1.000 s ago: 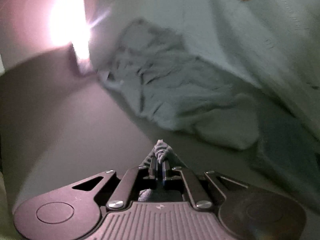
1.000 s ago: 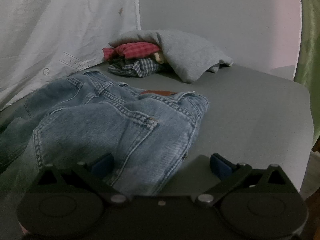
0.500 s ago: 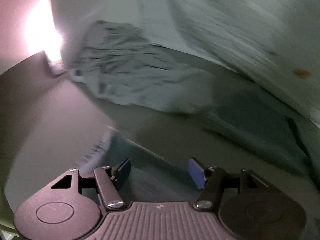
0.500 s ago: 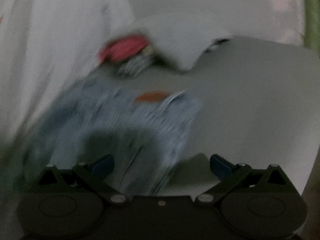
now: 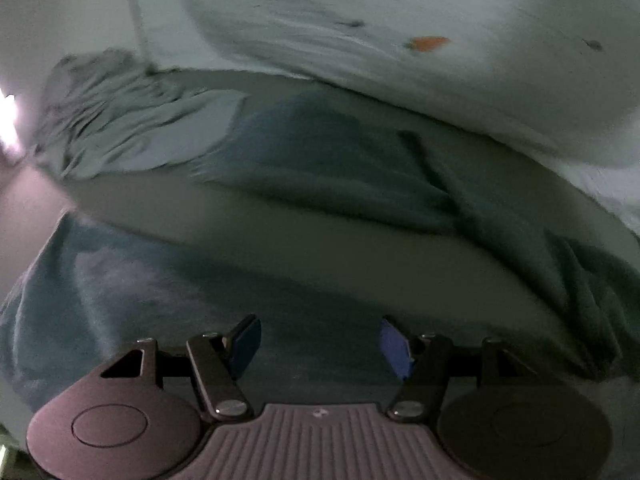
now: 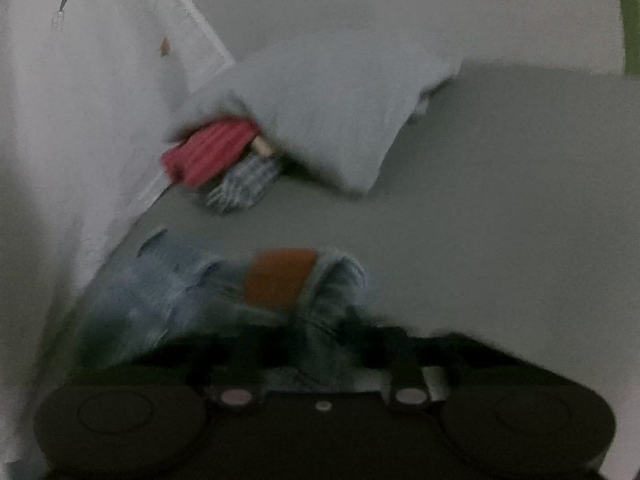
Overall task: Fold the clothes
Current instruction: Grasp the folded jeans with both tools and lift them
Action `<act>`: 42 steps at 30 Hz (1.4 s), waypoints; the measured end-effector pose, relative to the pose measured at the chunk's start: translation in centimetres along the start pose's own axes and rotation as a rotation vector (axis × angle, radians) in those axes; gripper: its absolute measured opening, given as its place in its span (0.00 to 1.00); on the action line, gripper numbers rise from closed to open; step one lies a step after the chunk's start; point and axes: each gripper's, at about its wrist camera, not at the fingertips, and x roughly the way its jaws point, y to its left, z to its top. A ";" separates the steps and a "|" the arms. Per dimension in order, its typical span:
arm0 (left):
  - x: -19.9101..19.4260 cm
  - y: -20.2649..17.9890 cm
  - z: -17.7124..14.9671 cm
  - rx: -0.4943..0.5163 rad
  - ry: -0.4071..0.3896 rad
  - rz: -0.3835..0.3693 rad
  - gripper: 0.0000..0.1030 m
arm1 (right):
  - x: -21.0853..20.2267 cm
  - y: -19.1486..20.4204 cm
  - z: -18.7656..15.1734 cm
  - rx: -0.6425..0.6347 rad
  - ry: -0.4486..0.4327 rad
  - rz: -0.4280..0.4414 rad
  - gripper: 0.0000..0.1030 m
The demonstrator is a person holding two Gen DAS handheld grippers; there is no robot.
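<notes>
The left tongs (image 5: 320,346) are standing partly open with nothing between their blue pads (image 5: 245,345), hovering over a blurred spread of faded blue denim jeans (image 5: 120,280) that is lying on the grey surface (image 5: 360,248). The left view is smeared, but a darker teal-grey garment (image 5: 320,160) is lying farther back on the surface, with a crumpled pale grey cloth (image 5: 120,120) beside it to the left, the two touching where they meet. Behind them a white sheet with a small orange print (image 5: 400,20) is hanging along the back. In the right wrist view, the right tongs (image 6: 320,354) have just been closing, and their jaws are now drawn nearly together around a bunched fold of the jeans at the waistband, just below the brown leather patch (image 6: 280,278); the denim is passing between the jaws, though blur is hiding the pads themselves. The rest of the jeans is trailing off to the left of the tongs along the surface toward the white sheet. Farther back, well apart from the jeans, a red checked garment (image 6: 208,154) is lying on top of a blue-and-white plaid garment (image 6: 240,188), and a light grey sweatshirt (image 6: 332,100) is draped partly over both.
</notes>
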 end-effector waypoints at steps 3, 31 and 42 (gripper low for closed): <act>-0.1 -3.1 -0.1 0.052 -0.002 -0.015 0.64 | -1.8 0.5 0.3 -0.111 -0.085 -0.034 0.16; 10.6 8.0 8.3 0.023 0.053 -0.128 0.71 | -4.3 26.5 -8.8 -0.630 0.068 0.294 0.99; 18.4 12.5 14.1 -0.027 0.140 -0.429 0.76 | 3.1 52.8 -23.8 -0.995 0.303 0.604 0.60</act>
